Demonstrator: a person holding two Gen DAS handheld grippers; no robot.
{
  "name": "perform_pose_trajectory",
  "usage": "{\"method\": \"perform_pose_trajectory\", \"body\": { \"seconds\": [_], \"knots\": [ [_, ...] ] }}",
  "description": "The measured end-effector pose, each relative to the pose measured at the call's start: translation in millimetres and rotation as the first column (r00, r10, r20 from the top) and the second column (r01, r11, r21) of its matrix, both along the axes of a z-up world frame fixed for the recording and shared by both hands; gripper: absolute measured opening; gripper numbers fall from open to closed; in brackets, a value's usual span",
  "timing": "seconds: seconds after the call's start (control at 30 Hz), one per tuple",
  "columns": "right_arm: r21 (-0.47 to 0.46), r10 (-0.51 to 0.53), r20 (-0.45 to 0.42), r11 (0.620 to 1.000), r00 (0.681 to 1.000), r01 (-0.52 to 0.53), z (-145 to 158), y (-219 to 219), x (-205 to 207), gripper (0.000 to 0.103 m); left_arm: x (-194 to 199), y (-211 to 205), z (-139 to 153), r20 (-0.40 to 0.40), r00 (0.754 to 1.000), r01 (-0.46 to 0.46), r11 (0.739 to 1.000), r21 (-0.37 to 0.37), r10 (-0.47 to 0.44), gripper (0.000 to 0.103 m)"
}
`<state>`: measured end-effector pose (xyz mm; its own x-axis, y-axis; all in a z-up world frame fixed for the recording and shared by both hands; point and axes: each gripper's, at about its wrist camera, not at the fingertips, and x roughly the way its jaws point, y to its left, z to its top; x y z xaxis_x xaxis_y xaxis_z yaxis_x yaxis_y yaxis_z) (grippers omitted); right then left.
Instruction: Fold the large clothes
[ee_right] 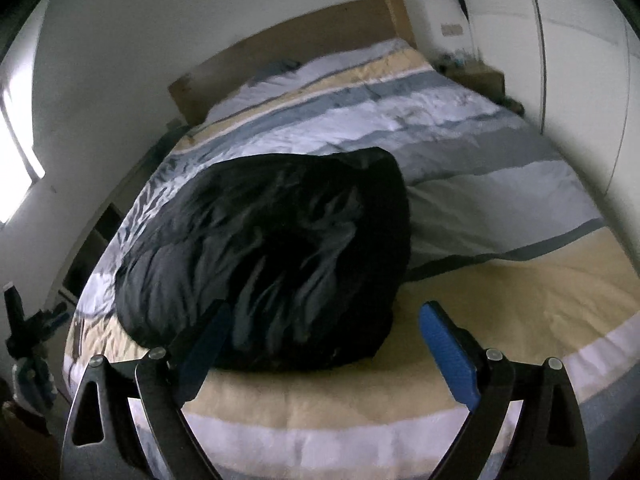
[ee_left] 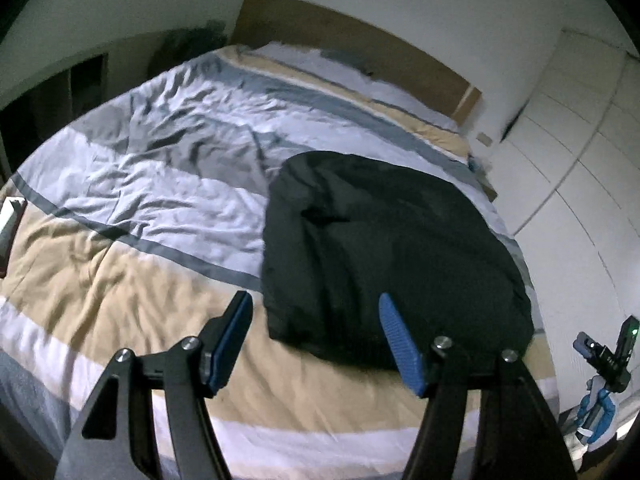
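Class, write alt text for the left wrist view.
A black garment lies folded on a bed's striped duvet. The left tongs hang open above its near edge, holding nothing; a wooden headboard stands behind.

We see a bed with a striped duvet (ee_left: pixel 160 184), its bands white, grey and tan, rumpled toward the middle. Behind it stands a wooden headboard (ee_left: pixel 352 44) against a white wall (ee_right: pixel 120 40). White wardrobe doors (ee_left: pixel 568 152) run along one side, and a bright window (ee_right: pixel 20 136) shows opposite.
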<state>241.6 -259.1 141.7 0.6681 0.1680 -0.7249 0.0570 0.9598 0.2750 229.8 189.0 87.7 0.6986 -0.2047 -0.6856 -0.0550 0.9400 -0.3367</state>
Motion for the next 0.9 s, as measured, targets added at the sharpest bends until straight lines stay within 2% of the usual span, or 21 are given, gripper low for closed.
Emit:
{"method": "perform_pose_trajectory", "body": {
  "seconds": [0.1, 0.13, 0.17, 0.4, 0.57, 0.9],
  "knots": [
    [-0.024, 0.007, 0.012, 1.0, 1.0, -0.007, 7, 20, -26, 0.096, -22, -25, 9, 0.025, 1.0, 0.003, 0.998, 0.059, -0.005, 0.068],
    [-0.033, 0.008, 0.017, 0.999, 1.0, -0.007, 10, 29, -37, 0.097, -32, -36, 11, 0.036, 0.999, 0.002, 0.997, 0.079, -0.005, 0.076],
    [-0.049, 0.019, 0.029, 0.999, 0.999, -0.017, 13, 40, -48, 0.097, -41, -45, 12, 0.046, 0.999, 0.004, 0.996, 0.091, -0.008, 0.079],
    [-0.17, 0.054, 0.107, 0.985, 0.993, -0.035, 27, 94, -105, 0.103, -96, -99, 15, 0.102, 0.995, -0.009, 0.983, 0.185, -0.01, 0.079],
    [-0.229, 0.045, 0.15, 0.973, 0.988, -0.01, 36, 113, -135, 0.103, -140, -128, 24, 0.183, 0.982, -0.1, 0.956, 0.277, 0.05, 0.079],
    [-0.285, -0.016, 0.257, 0.954, 0.966, 0.092, 51, 127, -183, 0.103, -195, -159, 39, 0.268, 0.963, -0.127, 0.935, 0.332, 0.036, 0.079]
  ]
}}
